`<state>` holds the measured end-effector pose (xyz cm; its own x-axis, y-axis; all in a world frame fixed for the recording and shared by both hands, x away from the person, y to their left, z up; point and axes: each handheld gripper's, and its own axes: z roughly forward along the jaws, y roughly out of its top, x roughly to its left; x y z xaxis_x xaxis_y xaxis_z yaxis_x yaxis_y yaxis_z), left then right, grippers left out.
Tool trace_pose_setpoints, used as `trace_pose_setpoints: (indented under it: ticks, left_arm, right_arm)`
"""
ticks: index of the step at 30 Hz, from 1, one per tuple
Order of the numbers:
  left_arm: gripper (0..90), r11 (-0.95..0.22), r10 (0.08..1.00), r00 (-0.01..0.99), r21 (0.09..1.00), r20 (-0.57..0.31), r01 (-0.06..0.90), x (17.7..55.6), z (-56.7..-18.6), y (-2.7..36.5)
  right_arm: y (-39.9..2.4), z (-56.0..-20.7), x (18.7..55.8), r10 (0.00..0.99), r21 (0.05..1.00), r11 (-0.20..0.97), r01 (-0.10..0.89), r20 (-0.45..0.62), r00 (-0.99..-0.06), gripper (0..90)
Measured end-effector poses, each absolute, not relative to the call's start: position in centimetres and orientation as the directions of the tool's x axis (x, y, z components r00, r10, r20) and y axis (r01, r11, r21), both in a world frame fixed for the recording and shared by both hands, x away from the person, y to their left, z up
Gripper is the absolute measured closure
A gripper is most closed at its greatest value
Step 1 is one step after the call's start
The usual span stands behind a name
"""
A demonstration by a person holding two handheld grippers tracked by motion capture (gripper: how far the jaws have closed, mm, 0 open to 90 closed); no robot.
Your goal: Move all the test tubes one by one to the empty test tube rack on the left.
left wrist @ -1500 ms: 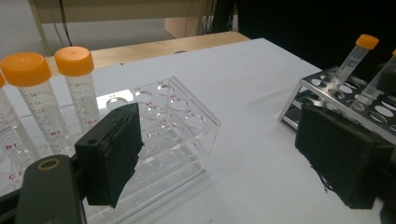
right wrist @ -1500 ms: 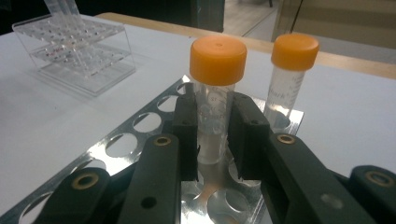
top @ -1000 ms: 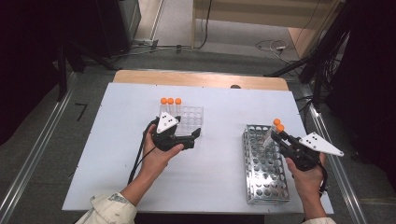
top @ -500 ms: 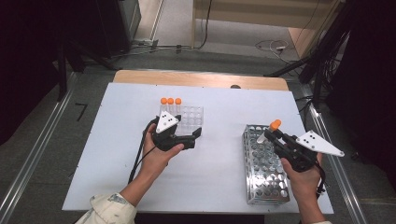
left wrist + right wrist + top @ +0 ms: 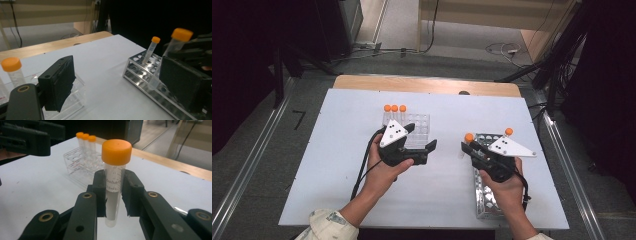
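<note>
My right gripper is shut on a clear tube with an orange cap, held upright just past the left edge of the metal rack. In the right gripper view the tube stands between the pads with its tip hanging free. One more orange-capped tube stands at the back of the metal rack. My left gripper hovers open with nothing between its jaws, beside the clear plastic rack, which holds three orange-capped tubes.
The white tabletop has free room on its left and front. A wooden strip runs along the far edge. Metal rails flank the table, and cables lie on the floor behind.
My right gripper has lifted one tube out of the back of the metal rack and carried it leftward. The left gripper has risen slightly by the clear rack.
</note>
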<state>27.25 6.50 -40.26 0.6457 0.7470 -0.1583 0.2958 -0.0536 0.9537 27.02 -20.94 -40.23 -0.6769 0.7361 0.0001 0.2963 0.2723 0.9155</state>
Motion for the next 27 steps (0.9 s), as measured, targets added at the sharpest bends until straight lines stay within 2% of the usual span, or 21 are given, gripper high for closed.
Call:
trace_pose_setpoints:
  ticks: [12,20,27]
  left_arm:
    - [24.3,-0.086,0.679,0.719,0.957,-0.147,0.277,25.8,-39.8,4.6]
    - [30.7,-0.111,0.666,0.734,0.956,-0.131,0.271,25.6,-40.3,4.0]
    - [49.0,-0.109,0.672,0.732,0.964,-0.108,0.242,25.4,-40.8,3.7]
  right_arm:
    - [-17.7,-41.4,26.6,0.683,0.894,0.325,0.308,0.003,-0.730,72.0]
    - [-16.0,-41.7,26.3,0.649,0.892,0.332,0.307,0.020,-0.760,72.0]
    - [-15.2,-41.7,26.2,0.628,0.898,0.320,0.301,0.036,-0.777,72.0]
